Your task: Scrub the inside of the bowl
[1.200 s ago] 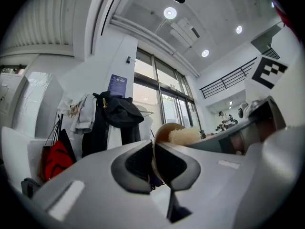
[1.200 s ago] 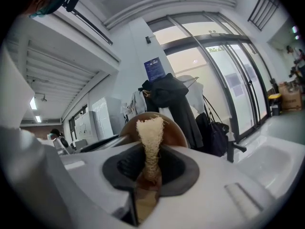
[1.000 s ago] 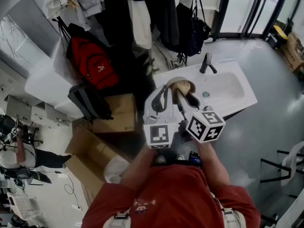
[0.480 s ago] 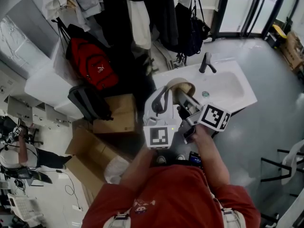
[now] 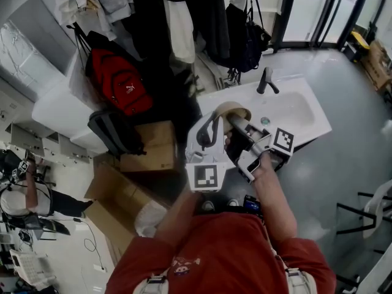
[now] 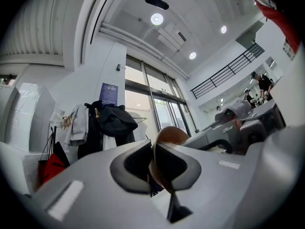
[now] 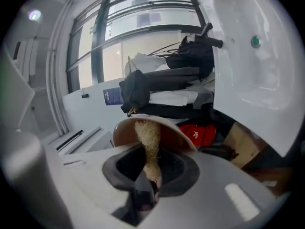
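A tan bowl (image 5: 234,109) is held tipped on its side in front of the white sink (image 5: 300,112). My left gripper (image 5: 212,122) pinches the bowl's rim (image 6: 167,136) between its jaws, which are opening slightly while the pads still press on it. My right gripper (image 5: 236,127) comes in from the right, shut on a straw-coloured loofah scrubber (image 7: 148,140). The scrubber's tip reaches into the bowl (image 7: 167,127) and lies against its inner wall. In the left gripper view the left gripper (image 6: 153,162) shows the rim edge-on; the scrubber is hidden there.
The sink has a black tap (image 5: 266,81) and a drain (image 5: 265,122). To the left are a red backpack (image 5: 119,81), a grey bag (image 5: 113,130) and cardboard boxes (image 5: 147,147). Coats (image 5: 184,17) hang behind. The person's red shirt (image 5: 220,256) fills the bottom.
My right gripper has swung to the right and turned, so its marker cube now sits further right and lower. The left gripper and bowl have stayed put.
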A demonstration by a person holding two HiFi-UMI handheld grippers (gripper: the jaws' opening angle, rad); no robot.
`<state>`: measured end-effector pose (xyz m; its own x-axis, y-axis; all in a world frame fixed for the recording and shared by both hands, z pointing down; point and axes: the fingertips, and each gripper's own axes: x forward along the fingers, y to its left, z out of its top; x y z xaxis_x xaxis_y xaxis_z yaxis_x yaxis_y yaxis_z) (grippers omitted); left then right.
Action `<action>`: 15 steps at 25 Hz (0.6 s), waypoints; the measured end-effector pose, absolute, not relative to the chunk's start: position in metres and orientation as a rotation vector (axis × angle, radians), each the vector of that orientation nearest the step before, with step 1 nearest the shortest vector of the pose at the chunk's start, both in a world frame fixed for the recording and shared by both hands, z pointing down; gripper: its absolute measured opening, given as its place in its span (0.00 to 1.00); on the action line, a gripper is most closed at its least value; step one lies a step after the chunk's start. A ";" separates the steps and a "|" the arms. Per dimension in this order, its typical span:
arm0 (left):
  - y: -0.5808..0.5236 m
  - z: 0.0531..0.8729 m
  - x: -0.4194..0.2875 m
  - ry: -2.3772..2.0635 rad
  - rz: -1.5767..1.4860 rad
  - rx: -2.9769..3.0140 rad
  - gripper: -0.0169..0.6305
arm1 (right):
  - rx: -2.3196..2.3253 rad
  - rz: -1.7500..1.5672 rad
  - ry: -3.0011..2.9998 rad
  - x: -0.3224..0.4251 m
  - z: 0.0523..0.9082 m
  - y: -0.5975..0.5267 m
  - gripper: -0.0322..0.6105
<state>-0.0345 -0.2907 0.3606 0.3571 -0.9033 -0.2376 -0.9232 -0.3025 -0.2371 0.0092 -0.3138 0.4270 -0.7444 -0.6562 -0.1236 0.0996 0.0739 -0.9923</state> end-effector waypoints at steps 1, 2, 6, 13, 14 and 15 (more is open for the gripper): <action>-0.290 0.360 -0.034 1.604 0.080 -2.290 0.08 | -0.524 -1.752 1.758 0.009 0.428 -0.313 0.16; -0.289 0.360 -0.034 1.598 0.075 -2.285 0.08 | -0.499 -1.773 1.725 0.009 0.429 -0.313 0.16; -0.287 0.360 -0.032 1.584 0.059 -2.279 0.08 | -0.446 -1.817 1.642 0.010 0.432 -0.311 0.16; -0.287 0.363 -0.030 1.585 0.068 -2.294 0.08 | -0.626 -1.691 1.842 0.015 0.427 -0.310 0.16; -0.288 0.364 -0.029 1.585 0.065 -2.301 0.08 | -0.652 -1.670 1.873 0.017 0.427 -0.310 0.16; -0.288 0.366 -0.029 1.586 0.061 -2.309 0.08 | -0.682 -1.645 1.908 0.018 0.426 -0.310 0.16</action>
<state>-0.0285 -0.2879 0.3656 0.3768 -0.8989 -0.2236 -0.9134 -0.3204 -0.2510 0.0180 -0.3104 0.4264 -0.7349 -0.6752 -0.0636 -0.0367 0.1331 -0.9904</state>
